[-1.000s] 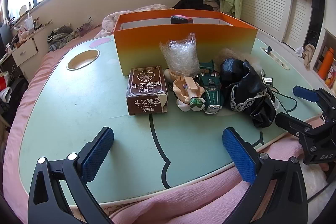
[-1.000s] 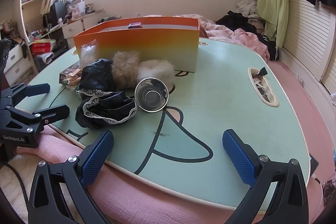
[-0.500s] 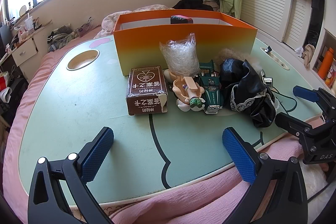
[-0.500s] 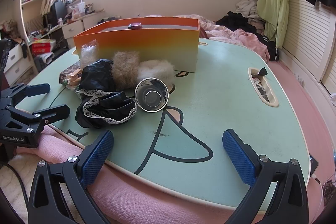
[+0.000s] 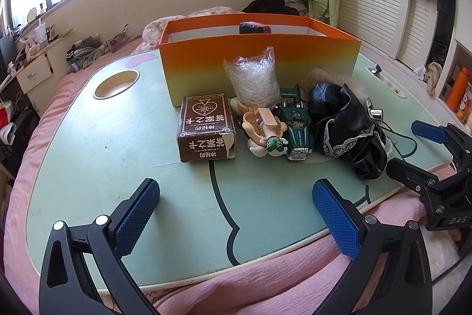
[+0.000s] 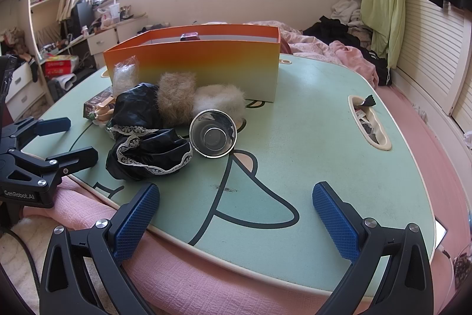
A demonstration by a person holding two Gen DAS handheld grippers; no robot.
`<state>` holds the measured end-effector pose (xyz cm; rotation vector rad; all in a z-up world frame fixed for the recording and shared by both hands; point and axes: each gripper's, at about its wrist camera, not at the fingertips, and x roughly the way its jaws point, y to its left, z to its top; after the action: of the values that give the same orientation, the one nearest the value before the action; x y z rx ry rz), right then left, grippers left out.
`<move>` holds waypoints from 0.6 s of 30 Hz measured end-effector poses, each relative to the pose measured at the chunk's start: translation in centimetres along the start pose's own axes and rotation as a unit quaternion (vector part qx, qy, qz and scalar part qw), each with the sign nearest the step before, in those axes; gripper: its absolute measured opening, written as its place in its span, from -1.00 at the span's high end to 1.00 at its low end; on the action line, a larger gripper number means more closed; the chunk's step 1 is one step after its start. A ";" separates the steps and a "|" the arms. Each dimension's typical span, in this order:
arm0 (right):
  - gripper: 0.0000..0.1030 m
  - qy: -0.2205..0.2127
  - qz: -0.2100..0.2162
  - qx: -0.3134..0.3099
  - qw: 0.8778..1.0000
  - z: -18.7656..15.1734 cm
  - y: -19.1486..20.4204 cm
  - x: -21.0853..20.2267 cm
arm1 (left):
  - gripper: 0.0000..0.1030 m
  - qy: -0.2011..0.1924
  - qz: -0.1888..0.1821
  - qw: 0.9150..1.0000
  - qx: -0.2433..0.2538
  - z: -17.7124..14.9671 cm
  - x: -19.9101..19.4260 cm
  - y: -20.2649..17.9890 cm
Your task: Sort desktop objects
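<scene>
Ahead of the left gripper (image 5: 236, 214), whose jaws stand wide apart and empty over the near edge of the green table (image 5: 88, 155), the clutter runs left to right in front of the orange box (image 5: 259, 61). Slightly left of its midline lies the brown card box (image 5: 206, 127): stiff and probably light, best pinched across its long sides. To its right, a crinkly plastic bag (image 5: 253, 78) is soft and slippery; take it at the gathered top. The pale doll (image 5: 264, 129) and the green toy car (image 5: 296, 129) are rigid; grip across their bodies. The black lace cloth (image 5: 348, 126) is limp, so any fold serves. The right gripper (image 6: 236, 214) also gapes empty; left of its midline, beyond the cloth, the steel cup (image 6: 213, 133) lies on its side, smooth and liable to roll, against two fur puffs (image 6: 197, 96).
</scene>
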<state>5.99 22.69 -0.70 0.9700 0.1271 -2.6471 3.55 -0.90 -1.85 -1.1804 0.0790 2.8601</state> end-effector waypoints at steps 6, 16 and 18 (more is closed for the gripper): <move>-1.00 -0.010 0.011 -0.001 1.000 -0.1 -0.2 -0.1 | -0.99 0.000 0.000 1.000 0.000 0.0 -0.1 0.0; -0.37 -0.041 0.052 0.072 0.995 3.8 -1.8 0.3 | -0.99 -0.001 -0.002 1.000 0.000 0.2 -0.6 -0.2; -0.33 -0.018 0.056 0.084 0.995 4.6 -1.9 1.8 | -0.99 -0.001 -0.002 1.000 -0.001 0.2 -0.6 -0.2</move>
<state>1.23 23.10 1.63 0.9498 -0.1551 -2.6027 3.87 -0.73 -1.26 -1.1770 0.0749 2.8580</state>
